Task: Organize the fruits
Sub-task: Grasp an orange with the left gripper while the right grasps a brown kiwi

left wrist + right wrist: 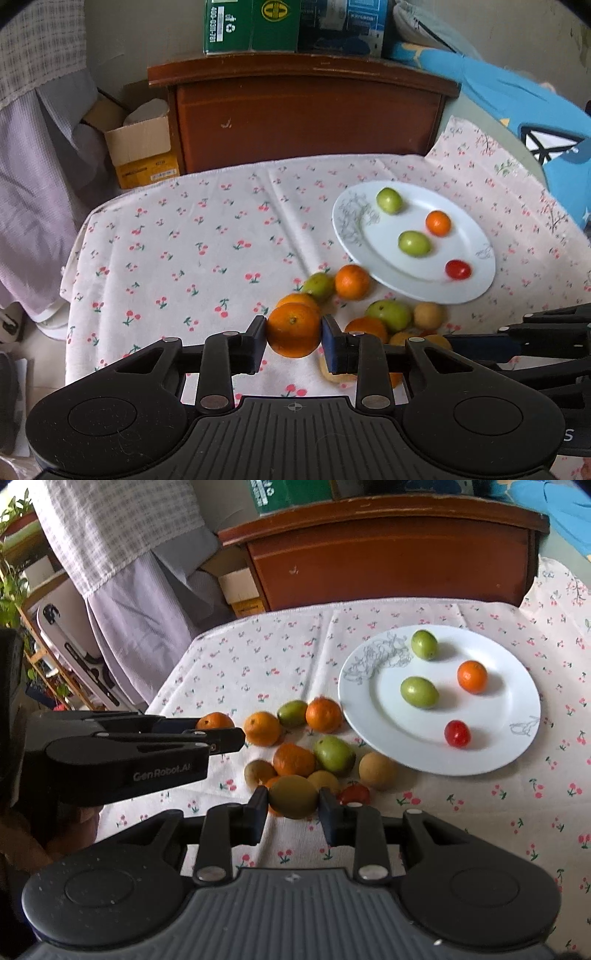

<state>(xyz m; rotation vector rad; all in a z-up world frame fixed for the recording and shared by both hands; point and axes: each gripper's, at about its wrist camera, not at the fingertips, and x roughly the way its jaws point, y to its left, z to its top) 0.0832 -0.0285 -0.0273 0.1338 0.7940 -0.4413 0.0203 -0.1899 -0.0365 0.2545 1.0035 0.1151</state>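
While the left gripper (293, 332) jaws clench an orange (294, 329), the right gripper (293, 805) jaws clamp a brownish-green fruit (293, 796).

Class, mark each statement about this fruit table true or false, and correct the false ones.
1. The left gripper is shut on an orange. True.
2. The white plate holds six fruits. False: four.
3. The right gripper is open and holds nothing. False: it is shut on a brownish-green fruit.
4. A red tomato lies on the plate. True.
5. The tablecloth is plain blue. False: white with a cherry print.
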